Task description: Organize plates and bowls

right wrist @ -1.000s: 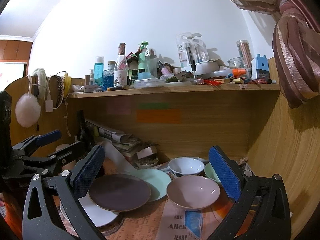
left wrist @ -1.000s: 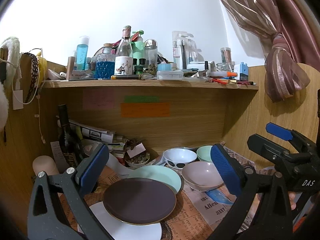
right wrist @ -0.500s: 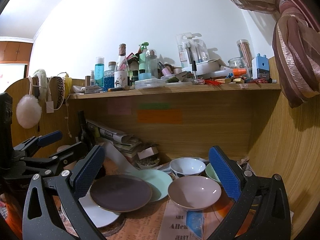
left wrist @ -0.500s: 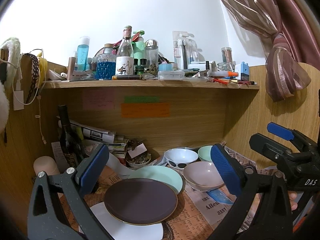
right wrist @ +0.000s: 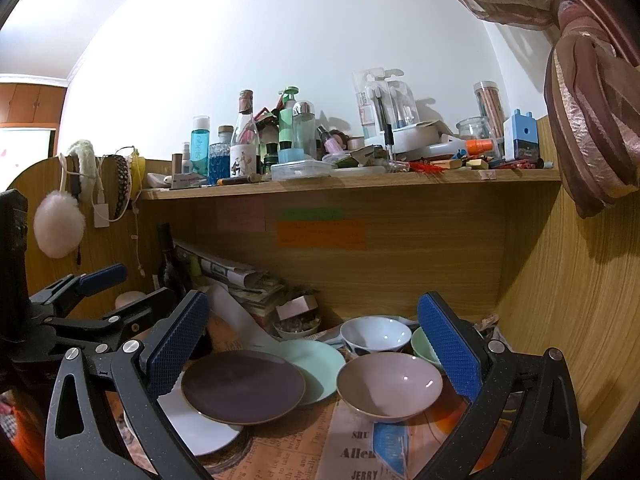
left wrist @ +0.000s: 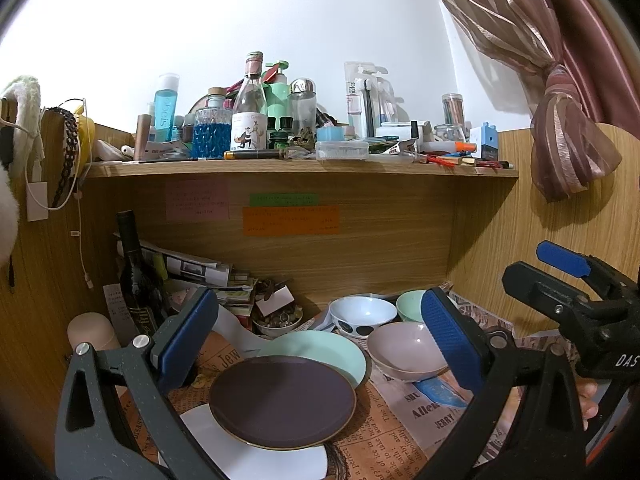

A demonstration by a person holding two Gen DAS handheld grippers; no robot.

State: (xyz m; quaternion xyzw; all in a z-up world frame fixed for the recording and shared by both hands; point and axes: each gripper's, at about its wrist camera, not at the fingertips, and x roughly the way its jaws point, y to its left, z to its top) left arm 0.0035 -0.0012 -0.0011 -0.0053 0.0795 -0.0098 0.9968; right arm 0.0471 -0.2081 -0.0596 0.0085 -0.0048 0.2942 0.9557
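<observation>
Almost nothing changes: both spread, empty grippers, left gripper (left wrist: 318,332) and right gripper (right wrist: 312,340), creep closer to the untouched dark brown round plate (left wrist: 282,400), so sorting has not started.

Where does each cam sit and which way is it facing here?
Left wrist: on the left gripper, facing the desk nook; own open fingers frame the dark plate, the right gripper at right.
Right wrist: on the right gripper, same heading; own open fingers frame the pink bowl, the left gripper at left.
Shared: dark plate, pink bowl, shelf.
</observation>
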